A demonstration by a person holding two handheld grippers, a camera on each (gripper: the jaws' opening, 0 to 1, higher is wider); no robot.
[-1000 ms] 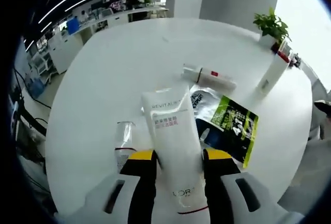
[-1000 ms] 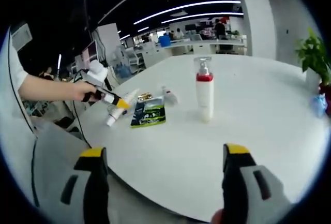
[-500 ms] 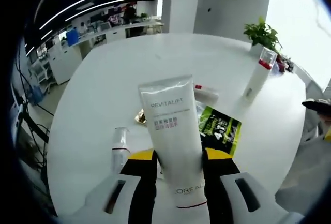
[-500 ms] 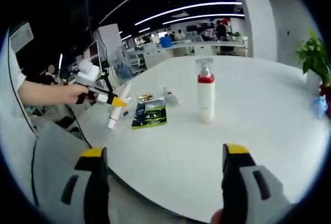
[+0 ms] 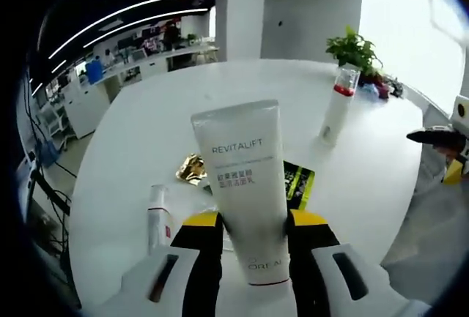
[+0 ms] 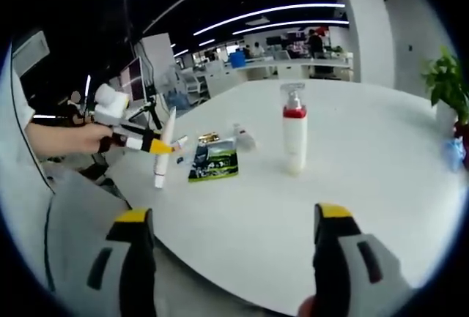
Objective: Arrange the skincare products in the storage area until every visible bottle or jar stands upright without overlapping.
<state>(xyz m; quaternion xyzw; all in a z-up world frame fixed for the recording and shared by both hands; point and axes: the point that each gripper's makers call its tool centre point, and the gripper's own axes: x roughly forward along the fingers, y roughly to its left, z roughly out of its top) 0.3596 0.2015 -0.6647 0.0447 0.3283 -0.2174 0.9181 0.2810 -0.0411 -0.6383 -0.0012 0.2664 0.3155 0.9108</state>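
Round white surface [image 5: 146, 119], office behind. My left hand-held gripper [image 5: 253, 233] clamps the Revitalift tube [image 5: 243, 178] cap-down to stand it; pump bottle [image 6: 294, 130] upright far right. Right hand-held gripper [image 6: 227, 247] wide, idle.

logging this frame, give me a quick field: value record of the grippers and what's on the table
left gripper: shut on white tube, held off the table
right gripper: open, holding nothing
pump bottle: upright, red collar
small white bottle: lying on its side
green and black sachet: flat on the table
gold sachet: flat
table: white, round
potted plant: at the far edge
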